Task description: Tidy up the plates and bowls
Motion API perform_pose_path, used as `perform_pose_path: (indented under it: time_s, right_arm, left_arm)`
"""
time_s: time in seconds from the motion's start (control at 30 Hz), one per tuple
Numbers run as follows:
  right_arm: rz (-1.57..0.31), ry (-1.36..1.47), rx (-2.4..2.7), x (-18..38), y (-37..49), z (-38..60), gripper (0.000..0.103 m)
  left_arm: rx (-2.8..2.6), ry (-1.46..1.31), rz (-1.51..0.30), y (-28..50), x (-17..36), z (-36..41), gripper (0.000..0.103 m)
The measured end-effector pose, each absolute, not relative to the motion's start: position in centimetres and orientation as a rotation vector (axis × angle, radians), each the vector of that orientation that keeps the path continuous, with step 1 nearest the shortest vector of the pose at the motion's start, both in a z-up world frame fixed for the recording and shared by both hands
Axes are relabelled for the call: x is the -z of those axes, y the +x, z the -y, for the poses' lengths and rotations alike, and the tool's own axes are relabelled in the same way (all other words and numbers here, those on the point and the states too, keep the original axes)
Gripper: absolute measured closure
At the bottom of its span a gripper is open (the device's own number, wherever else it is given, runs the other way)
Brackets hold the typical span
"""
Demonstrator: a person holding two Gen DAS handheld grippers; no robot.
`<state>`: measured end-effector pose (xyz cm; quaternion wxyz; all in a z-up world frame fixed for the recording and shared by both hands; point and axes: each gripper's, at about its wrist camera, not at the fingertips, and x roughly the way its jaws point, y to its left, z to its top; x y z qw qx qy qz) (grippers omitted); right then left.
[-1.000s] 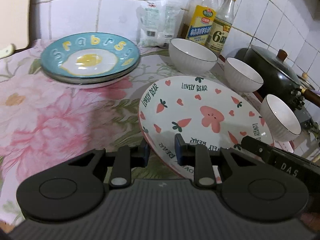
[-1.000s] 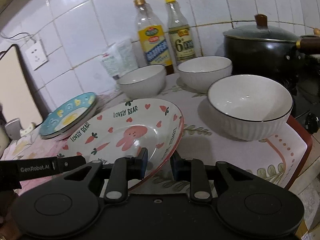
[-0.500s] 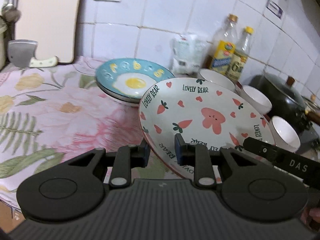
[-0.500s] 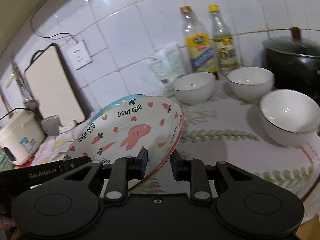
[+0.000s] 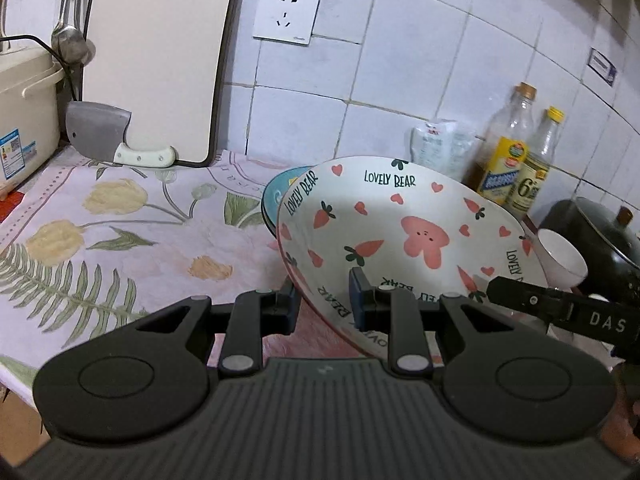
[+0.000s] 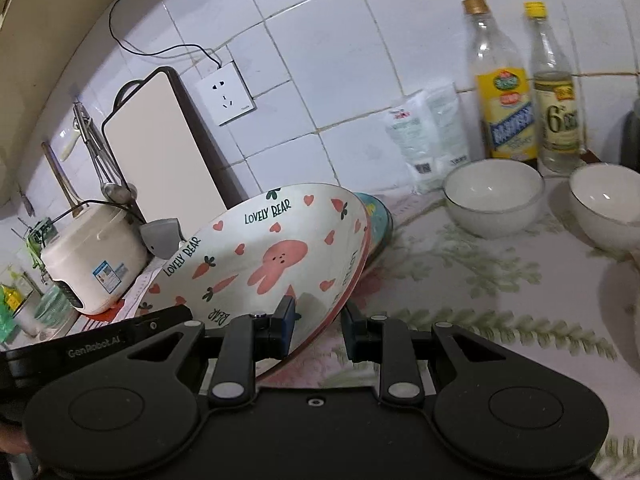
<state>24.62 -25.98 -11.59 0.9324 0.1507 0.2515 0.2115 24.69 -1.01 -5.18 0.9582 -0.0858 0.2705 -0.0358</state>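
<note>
Both grippers hold the white "Lovely Bear" plate point(image 5: 408, 232) by its near rim, lifted and tilted above the counter. My left gripper point(image 5: 323, 304) is shut on its left edge; my right gripper point(image 6: 318, 322) is shut on the right edge of the plate point(image 6: 272, 256). Behind the plate sits the stack of blue egg plates point(image 5: 276, 196), mostly hidden, which also shows in the right wrist view point(image 6: 378, 220). White bowls point(image 6: 494, 196) point(image 6: 608, 204) stand on the counter to the right; one bowl point(image 5: 562, 258) shows past the plate in the left wrist view.
A cutting board point(image 5: 160, 56) and cleaver point(image 5: 100, 132) lean at the back wall. A rice cooker point(image 6: 92, 256) stands far left. Oil and vinegar bottles point(image 6: 506, 92) and a white bag point(image 6: 434, 136) stand at the wall. A black pot point(image 5: 600, 232) is on the right.
Both grippers have raised the bear plate and carried it left, so it now hangs in front of the blue plate stack. The bowls and pot have slid to the right in view.
</note>
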Motion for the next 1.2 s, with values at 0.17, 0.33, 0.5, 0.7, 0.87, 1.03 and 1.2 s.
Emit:
perform_pose_path:
  time_s: [0.17, 0.33, 0.5, 0.7, 0.87, 1.03, 1.2]
  right_arm:
    - [-0.543, 0.313, -0.462, 11.1, 28.1, 25.7, 0.073]
    - [-0.568, 0.29, -0.474, 10.6, 31.9, 25.0, 0.073]
    - [-0.627, 0.257, -0.474, 10.8, 36.1, 24.3, 0.073]
    - [-0.659, 0.225, -0.425, 11.9, 38.1, 23.2, 0.073]
    - [-0.66, 0.192, -0.403, 12.2, 38.6, 22.5, 0.073]
    - [-0.676, 0.184, -0.387, 12.5, 39.0, 22.0, 0.073]
    - [-0.682, 0.177, -0.365, 12.5, 39.0, 21.7, 0.073]
  left_arm:
    - [0.058, -0.175, -0.548, 27.8, 4.5, 0.6, 0.079]
    - [0.067, -0.222, -0.586, 31.8, 4.9, -0.5, 0.079]
    - [0.051, -0.231, -0.601, 35.1, 6.0, -0.7, 0.079]
    - [0.051, -0.206, -0.625, 38.1, 7.4, -0.8, 0.079]
    - [0.047, -0.201, -0.638, 39.0, 8.3, -1.0, 0.08]
    - [0.055, -0.2, -0.666, 39.8, 8.7, -1.3, 0.08]
    - [0.069, -0.191, -0.695, 40.0, 8.5, -1.3, 0.08]
